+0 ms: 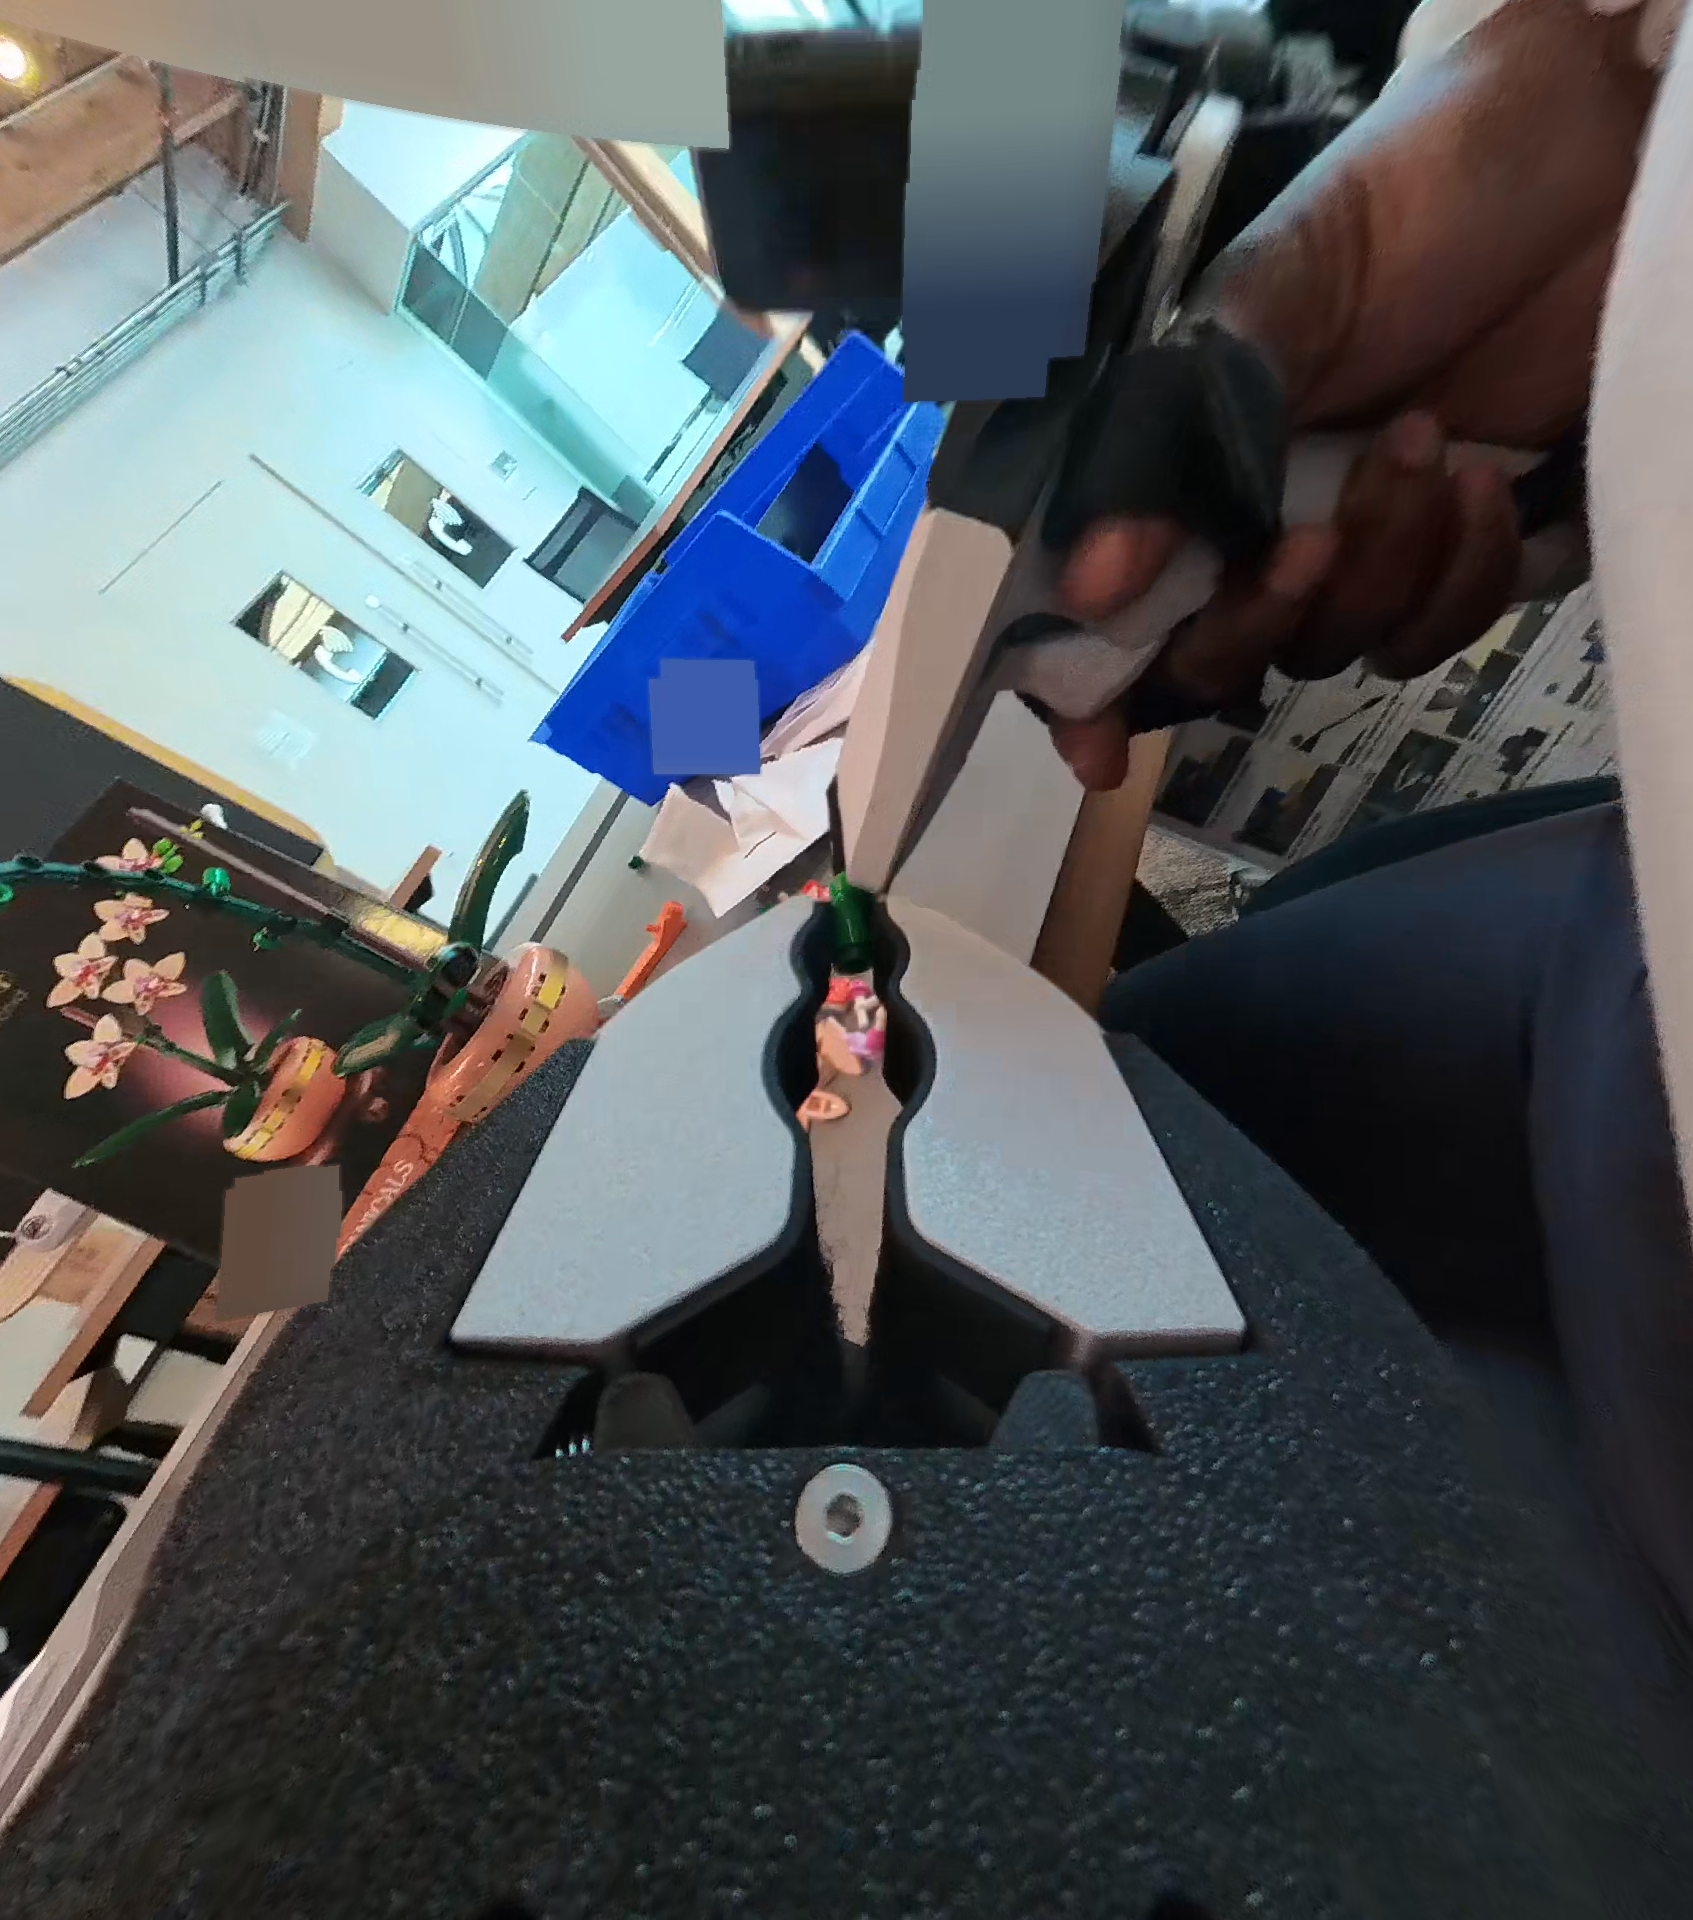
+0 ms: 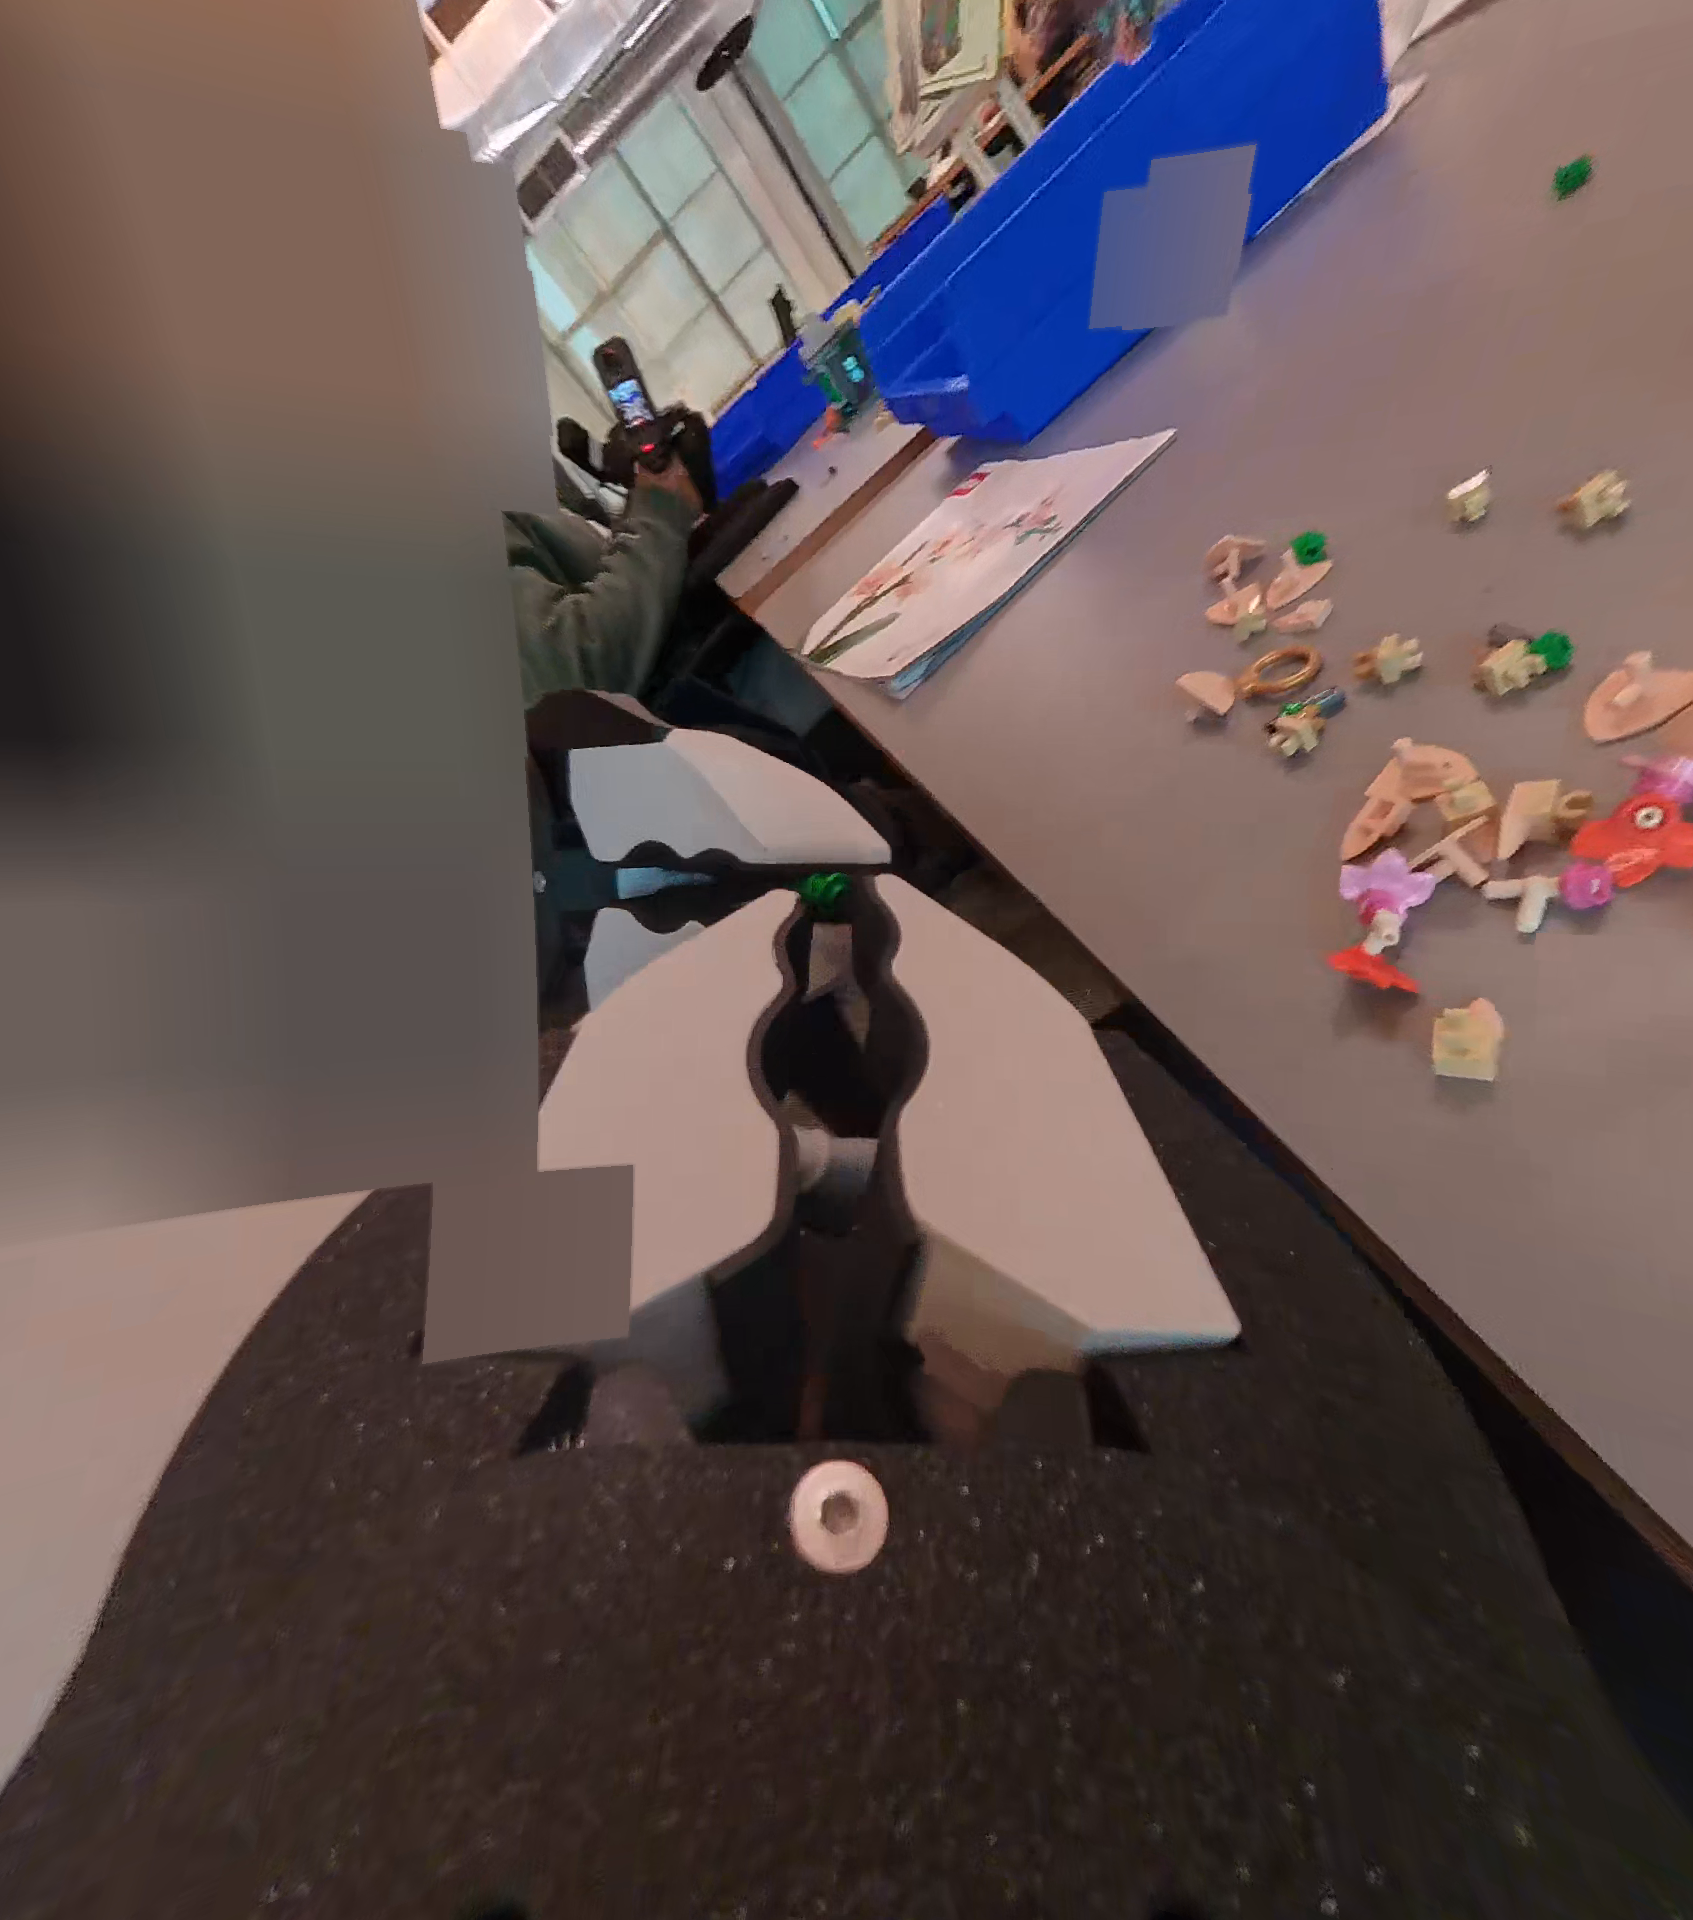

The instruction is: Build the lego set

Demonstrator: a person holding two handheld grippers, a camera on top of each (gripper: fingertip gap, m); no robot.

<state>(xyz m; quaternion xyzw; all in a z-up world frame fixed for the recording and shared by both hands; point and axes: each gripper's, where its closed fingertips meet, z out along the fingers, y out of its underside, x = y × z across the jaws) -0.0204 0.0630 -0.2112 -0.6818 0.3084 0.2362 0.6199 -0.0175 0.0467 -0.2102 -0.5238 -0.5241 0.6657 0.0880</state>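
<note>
Both grippers are raised off the table and brought tip to tip. At the closed tips of the left gripper (image 1: 857, 925) a small green piece (image 1: 850, 920) is pinched, and the narrowly parted fingers of the right gripper (image 2: 826, 914) are seen touching that piece, though a firm grip cannot be told. Loose pink, tan, red and green pieces (image 2: 1507, 748) are scattered on the grey table (image 2: 1237, 1091) to the right, with an instruction booklet (image 2: 967, 561) and a blue bin (image 2: 1081, 270) farther off. A half-built flower stem (image 1: 198, 904) is seen far left, before the box (image 1: 94, 1039).

Grey table (image 2: 1185, 831): loose lego pcs (image 2: 1507, 790), booklet (image 2: 977, 551), blue bin (image 2: 1081, 260).
</note>
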